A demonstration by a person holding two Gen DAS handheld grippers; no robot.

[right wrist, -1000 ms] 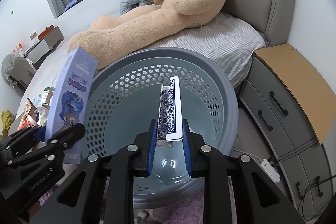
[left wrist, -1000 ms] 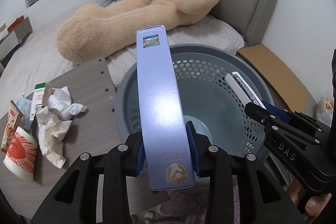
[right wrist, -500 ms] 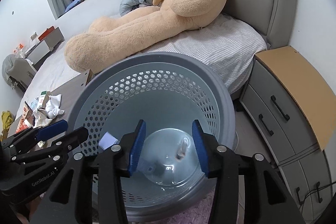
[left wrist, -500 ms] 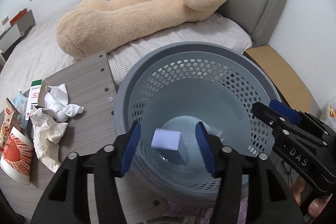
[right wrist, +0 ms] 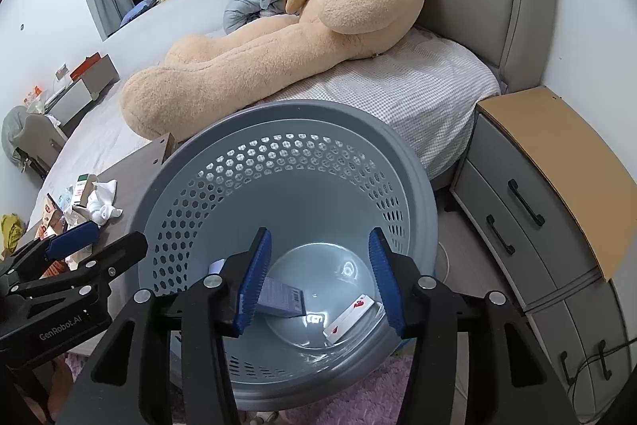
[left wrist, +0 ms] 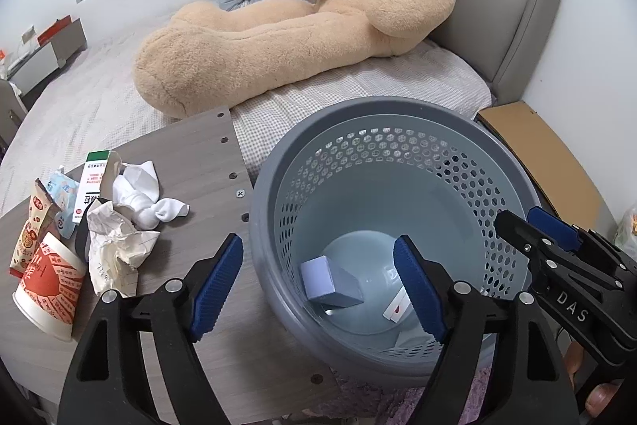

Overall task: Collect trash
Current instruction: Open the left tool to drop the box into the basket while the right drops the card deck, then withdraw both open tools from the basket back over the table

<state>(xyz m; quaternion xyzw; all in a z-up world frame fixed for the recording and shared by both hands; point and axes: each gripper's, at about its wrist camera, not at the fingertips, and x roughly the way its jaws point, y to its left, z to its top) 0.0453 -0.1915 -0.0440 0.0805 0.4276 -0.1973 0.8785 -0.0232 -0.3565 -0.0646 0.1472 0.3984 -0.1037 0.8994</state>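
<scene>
My left gripper (left wrist: 318, 283) and right gripper (right wrist: 320, 283) hang empty above the bin (left wrist: 278, 186), jaws just spread, box (left wrist: 330, 281) and card (right wrist: 348, 317) lying inside.

Wood-grain table (left wrist: 191, 162): crumpled paper (left wrist: 115, 245), paper cup (left wrist: 49, 285), cartons, white cloth.

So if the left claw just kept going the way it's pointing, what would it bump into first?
Probably the light blue box lying at the bottom of the grey basket. The left claw stands open and empty over the basket's mouth, aimed down into it. Depth is hard to judge, so the basket's near wall might come first.
</scene>
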